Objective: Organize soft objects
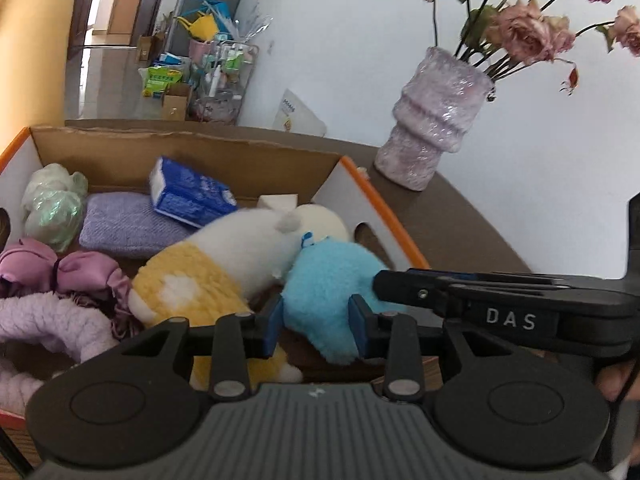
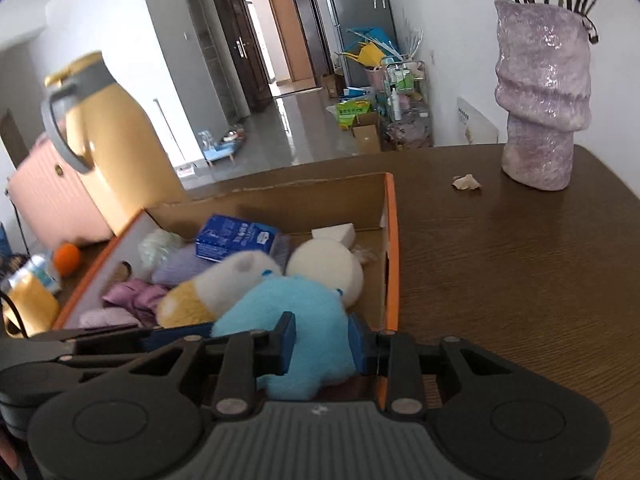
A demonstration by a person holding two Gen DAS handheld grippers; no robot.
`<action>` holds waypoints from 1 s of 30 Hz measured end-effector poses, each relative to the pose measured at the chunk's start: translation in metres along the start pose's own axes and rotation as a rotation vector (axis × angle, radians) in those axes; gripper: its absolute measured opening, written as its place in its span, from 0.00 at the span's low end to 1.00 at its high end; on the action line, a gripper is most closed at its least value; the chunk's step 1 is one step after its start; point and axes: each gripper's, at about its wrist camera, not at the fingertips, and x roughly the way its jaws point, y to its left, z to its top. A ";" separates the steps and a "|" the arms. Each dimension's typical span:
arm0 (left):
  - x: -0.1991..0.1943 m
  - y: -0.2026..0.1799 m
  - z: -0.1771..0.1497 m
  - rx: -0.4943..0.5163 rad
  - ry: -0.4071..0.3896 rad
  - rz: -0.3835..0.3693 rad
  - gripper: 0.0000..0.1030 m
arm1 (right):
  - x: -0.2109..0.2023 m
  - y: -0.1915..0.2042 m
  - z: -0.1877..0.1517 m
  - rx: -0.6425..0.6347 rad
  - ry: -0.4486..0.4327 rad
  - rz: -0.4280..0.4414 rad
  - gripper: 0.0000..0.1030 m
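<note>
Left wrist view: the left claw (image 1: 316,330) pinches the blue plush toy (image 1: 328,280) over the near end of the cardboard box (image 1: 240,152), beside a yellow-and-white plush (image 1: 208,276).

Right wrist view: the right claw (image 2: 322,344) clamps the same toy (image 2: 292,320) above the box's (image 2: 390,240) orange-edged corner on the table (image 2: 520,280).
</note>
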 end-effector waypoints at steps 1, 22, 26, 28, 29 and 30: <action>0.002 0.000 -0.001 0.001 0.003 0.011 0.35 | 0.001 0.000 0.000 -0.001 0.002 -0.005 0.29; -0.218 -0.017 0.000 0.187 -0.327 0.333 0.96 | -0.198 0.056 -0.016 -0.180 -0.292 -0.109 0.72; -0.248 -0.020 -0.023 0.223 -0.465 0.430 1.00 | -0.212 0.070 -0.050 -0.241 -0.494 -0.142 0.90; -0.256 -0.020 -0.036 0.224 -0.528 0.454 1.00 | -0.214 0.076 -0.068 -0.251 -0.567 -0.155 0.91; -0.259 -0.019 -0.042 0.216 -0.546 0.449 1.00 | -0.214 0.078 -0.074 -0.247 -0.585 -0.152 0.92; -0.262 -0.018 -0.046 0.209 -0.553 0.442 1.00 | -0.215 0.079 -0.079 -0.239 -0.594 -0.145 0.92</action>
